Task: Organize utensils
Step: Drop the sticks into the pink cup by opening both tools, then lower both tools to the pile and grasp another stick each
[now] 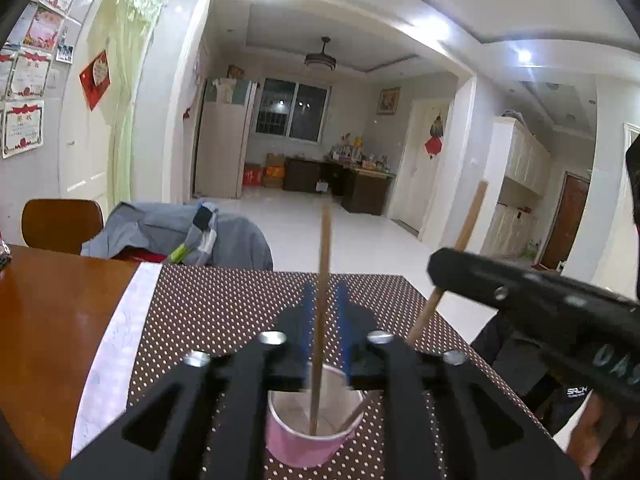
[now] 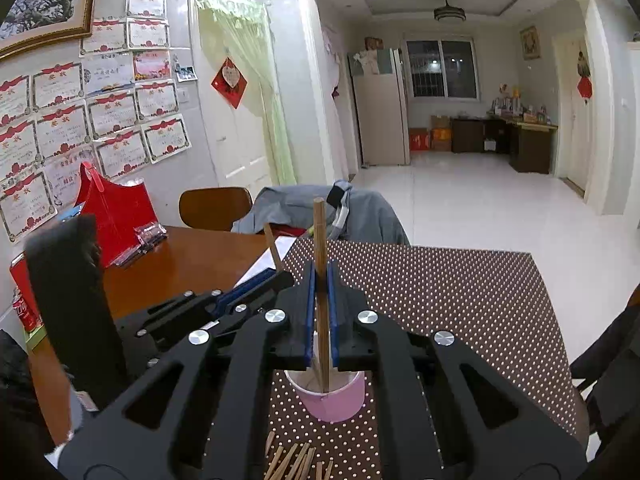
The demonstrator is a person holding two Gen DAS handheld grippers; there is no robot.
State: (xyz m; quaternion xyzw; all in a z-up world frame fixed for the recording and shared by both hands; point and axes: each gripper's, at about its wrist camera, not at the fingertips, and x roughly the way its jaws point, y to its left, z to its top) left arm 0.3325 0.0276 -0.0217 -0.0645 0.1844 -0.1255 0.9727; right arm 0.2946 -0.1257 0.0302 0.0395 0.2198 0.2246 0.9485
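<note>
A pink paper cup [image 1: 304, 444] [image 2: 336, 400] stands on a brown dotted placemat [image 1: 220, 312] [image 2: 440, 300]. In the left wrist view my left gripper [image 1: 325, 292] is open. A wooden chopstick [image 1: 324, 260] stands between its blue pads without touching them, its lower end in the cup. Another chopstick [image 1: 356, 412] leans inside the cup. My right gripper [image 2: 320, 270] [image 1: 438, 270] is shut on a second upright chopstick [image 2: 319, 232] [image 1: 472, 216], whose lower end reaches into the cup. Several loose chopsticks [image 2: 296, 464] lie on the placemat near me.
The placemat lies on a wooden table [image 1: 52, 312]. A red bag [image 2: 116, 212] and a red can [image 2: 24, 308] sit at the table's left. A chair with a grey jacket [image 1: 180, 236] stands behind it. The left gripper [image 2: 276, 278] is just left of the right one.
</note>
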